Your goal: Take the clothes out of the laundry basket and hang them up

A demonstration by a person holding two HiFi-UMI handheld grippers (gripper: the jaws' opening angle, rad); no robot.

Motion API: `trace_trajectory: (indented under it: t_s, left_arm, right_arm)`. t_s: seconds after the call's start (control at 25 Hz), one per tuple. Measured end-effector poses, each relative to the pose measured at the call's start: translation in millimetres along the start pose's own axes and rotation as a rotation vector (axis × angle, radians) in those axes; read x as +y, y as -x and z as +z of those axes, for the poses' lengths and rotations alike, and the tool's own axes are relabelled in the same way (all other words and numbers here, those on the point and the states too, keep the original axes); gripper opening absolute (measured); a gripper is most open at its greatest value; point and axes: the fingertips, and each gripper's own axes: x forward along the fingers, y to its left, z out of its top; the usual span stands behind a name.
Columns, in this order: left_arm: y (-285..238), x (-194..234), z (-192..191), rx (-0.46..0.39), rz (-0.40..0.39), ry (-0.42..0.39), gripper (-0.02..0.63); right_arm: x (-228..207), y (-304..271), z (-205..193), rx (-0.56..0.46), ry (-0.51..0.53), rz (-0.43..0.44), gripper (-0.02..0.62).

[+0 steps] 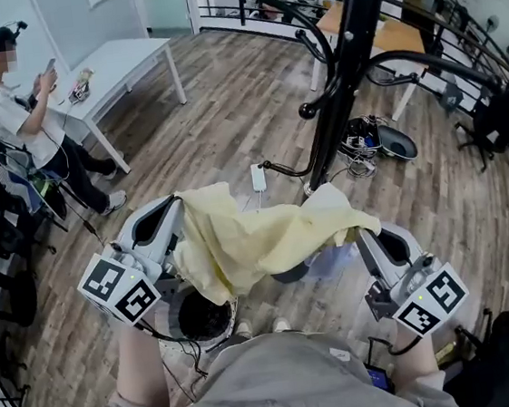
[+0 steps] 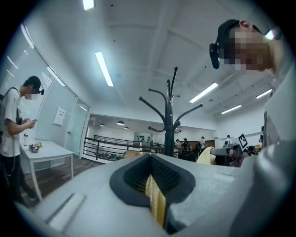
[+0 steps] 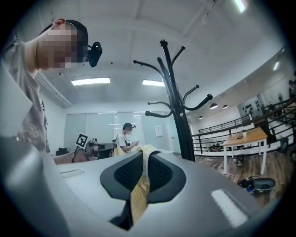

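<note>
Left gripper (image 1: 177,227) and right gripper (image 1: 365,236) clamp 1 yellow garment (image 1: 259,239).

Grey shirt (image 1: 284,382) (short-sleeved); left gripper (image 1: 179,236) and right gripper (image 1: 365,238) bear black-and-white marker cubes (image 1: 118,289).

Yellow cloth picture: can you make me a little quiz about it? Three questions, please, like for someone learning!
1. True or false: the left gripper and the right gripper are both shut on the yellow cloth.
2. What stands on the floor just beyond the cloth? A) a black coat rack B) a fridge C) a bicycle
3. Is any part of the cloth on a hook of the coat rack yet?

Key: 1 true. 2 A. 3 no, it hangs stretched between the two grippers, in front of the rack.
</note>
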Motion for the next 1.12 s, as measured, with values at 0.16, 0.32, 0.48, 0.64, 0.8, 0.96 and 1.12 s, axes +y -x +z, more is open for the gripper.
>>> trace_trajectory:
  t_s: [0.16,0.32,0.48,0.64,0.8,0.96,1.12]
  left_arm:
    - [-10.5,-11.2,45.0,-0.072,-0.120,-0.018,0.006]
    - [-19.3,-33.1,109.4,-0.181,-0.277,-0.067,0.006]
    - [-32.9,-51.0,160.8,-0.236,-0.407,-0.099,0.006]
    - [-53.6,-60.2,196.5,-0.249,-0.483,-0.104,0.006]
    - [-68.0,-70.5,221.5,-0.286,-0.561,-0.082,0.006]
    - [-74.6,-87.3,248.8,-0.332,-0.681,-0.030,0.006]
    - [-77.0,-100.8,279.8,-0.386,-0.778,0.033,0.006]
  right_arm:
    - [0.9,14.5,32.4,-0.082,0.026,-0.053,0.038]
    - [4.8,31.9,76.3,-0.171,0.091,-0.115,0.037]
    - [6.0,46.9,110.9,-0.216,0.165,-0.168,0.038]
    - [4.2,48.1,143.3,-0.211,0.250,-0.228,0.037]
    - [13.1,42.2,172.3,-0.232,0.334,-0.255,0.037]
    - [25.4,43.9,201.5,-0.291,0.388,-0.262,0.037]
    - [35.2,41.8,231.3,-0.330,0.439,-0.282,0.037]
